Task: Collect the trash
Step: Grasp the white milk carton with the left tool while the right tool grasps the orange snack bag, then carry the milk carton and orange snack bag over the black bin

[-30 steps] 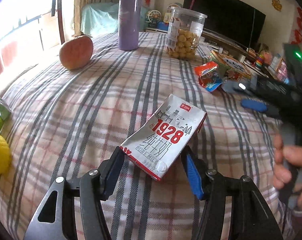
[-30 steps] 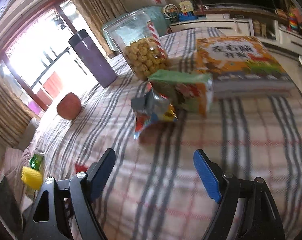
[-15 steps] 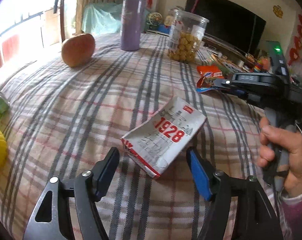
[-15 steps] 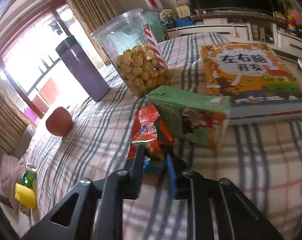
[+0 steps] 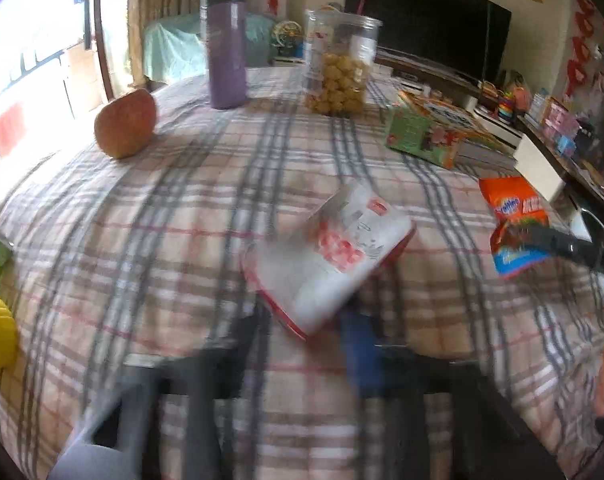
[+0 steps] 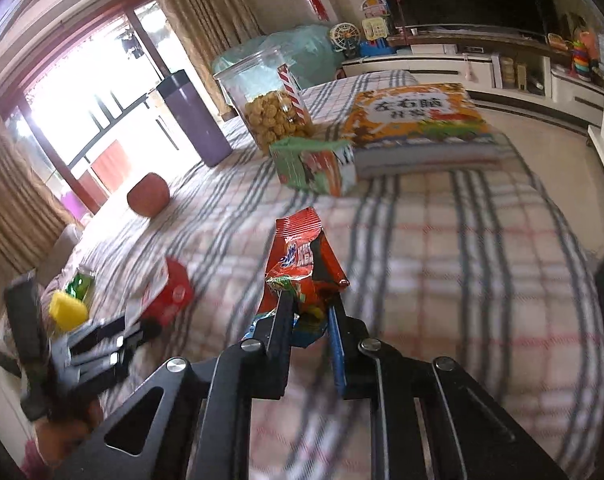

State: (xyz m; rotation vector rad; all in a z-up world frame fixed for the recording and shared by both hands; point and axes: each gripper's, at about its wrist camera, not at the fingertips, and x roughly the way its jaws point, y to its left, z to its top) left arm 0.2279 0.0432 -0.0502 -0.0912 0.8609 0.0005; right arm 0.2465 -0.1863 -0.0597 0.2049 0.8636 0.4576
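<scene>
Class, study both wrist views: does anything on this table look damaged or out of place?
Yes. A crushed milk carton lies askew on the checked cloth, and the right gripper pinches a crumpled, torn-open orange snack wrapper.

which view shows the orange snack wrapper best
The right wrist view: the orange snack wrapper sits sharp and central, pinched in the right tool. The left wrist view catches the wrapper only near its right edge, smaller, with the tool's dark tip crossing its lower half.
</scene>
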